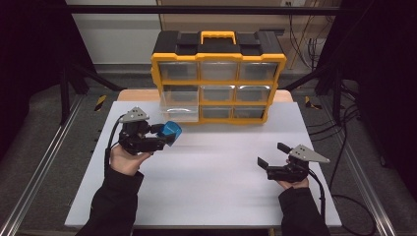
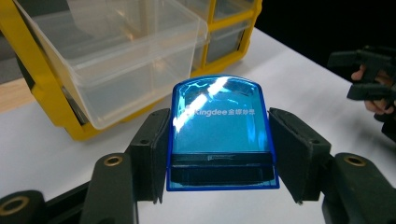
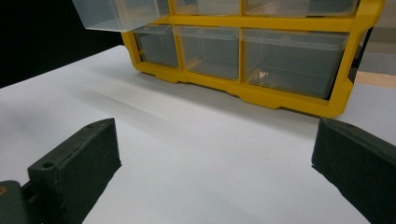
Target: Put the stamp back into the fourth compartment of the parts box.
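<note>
A blue translucent plastic case [image 2: 219,126] printed with "Kingdee" sits between the jaws of my left gripper [image 2: 219,154], which is shut on it and holds it above the white table. In the high view the blue case [image 1: 172,130] hangs just in front of the pulled-out clear drawer [image 1: 179,109] of the yellow and black organizer [image 1: 218,73]. That clear drawer [image 2: 116,60] is empty. My right gripper [image 1: 271,155] rests low at the table's right, open, with nothing between its jaws. The organizer's lower drawers [image 3: 243,51] lie ahead of it.
The white table top [image 1: 216,162] spreads between the two hands. The organizer stands at the table's far edge, its other drawers pushed in. Metal frame rails and cables [image 1: 344,147] run along both sides of the table.
</note>
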`<state>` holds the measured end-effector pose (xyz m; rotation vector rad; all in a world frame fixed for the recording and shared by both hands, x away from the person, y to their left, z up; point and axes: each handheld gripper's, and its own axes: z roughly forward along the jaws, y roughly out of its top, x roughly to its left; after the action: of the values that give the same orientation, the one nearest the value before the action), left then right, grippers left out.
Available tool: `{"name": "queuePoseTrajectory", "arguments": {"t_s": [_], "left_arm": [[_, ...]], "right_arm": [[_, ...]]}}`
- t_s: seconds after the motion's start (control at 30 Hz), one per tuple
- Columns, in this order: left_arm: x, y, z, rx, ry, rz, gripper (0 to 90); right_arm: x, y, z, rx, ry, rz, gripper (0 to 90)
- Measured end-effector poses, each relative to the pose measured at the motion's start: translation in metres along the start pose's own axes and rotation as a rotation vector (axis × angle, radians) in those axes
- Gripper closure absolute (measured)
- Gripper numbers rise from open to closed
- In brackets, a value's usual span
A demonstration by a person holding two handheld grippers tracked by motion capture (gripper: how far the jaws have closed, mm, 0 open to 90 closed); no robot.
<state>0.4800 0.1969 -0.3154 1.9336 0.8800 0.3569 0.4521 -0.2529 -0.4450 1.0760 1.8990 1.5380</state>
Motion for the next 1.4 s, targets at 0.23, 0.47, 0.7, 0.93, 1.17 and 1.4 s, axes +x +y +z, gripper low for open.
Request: {"name": "queuePoseTrajectory", "arguments": {"t_s": [0.23, 0.47, 0.7, 0.93, 1.17, 1.4], "left_arm": [[0.006, 0.015, -0.006, -0.036, 0.004, -0.008, 40.9], [0.014, 0.028, -0.007, -0.048, 0.008, -0.020, 40.9], [0.020, 0.040, -0.006, -0.059, 0.022, -0.031, 40.9], [0.029, 0.052, -0.003, -0.061, 0.053, -0.037, 40.9], [0.035, 0.064, 0.004, -0.055, 0.072, -0.042, 40.9], [0.042, 0.071, 0.014, -0.032, 0.094, -0.040, 40.9]], "right_arm": [[0.000, 0.000, 0.000, 0.002, 0.000, -0.001, 1.2], [0.000, 0.000, 0.000, 0.003, 0.002, -0.002, 1.2], [0.000, 0.000, 0.001, 0.004, 0.002, -0.003, 1.2], [0.000, 0.000, 0.001, 0.007, 0.002, -0.005, 1.2], [0.000, 0.000, 0.001, 0.006, 0.003, -0.001, 1.2], [0.000, 0.000, 0.000, 0.005, 0.004, -0.001, 1.2]]}}
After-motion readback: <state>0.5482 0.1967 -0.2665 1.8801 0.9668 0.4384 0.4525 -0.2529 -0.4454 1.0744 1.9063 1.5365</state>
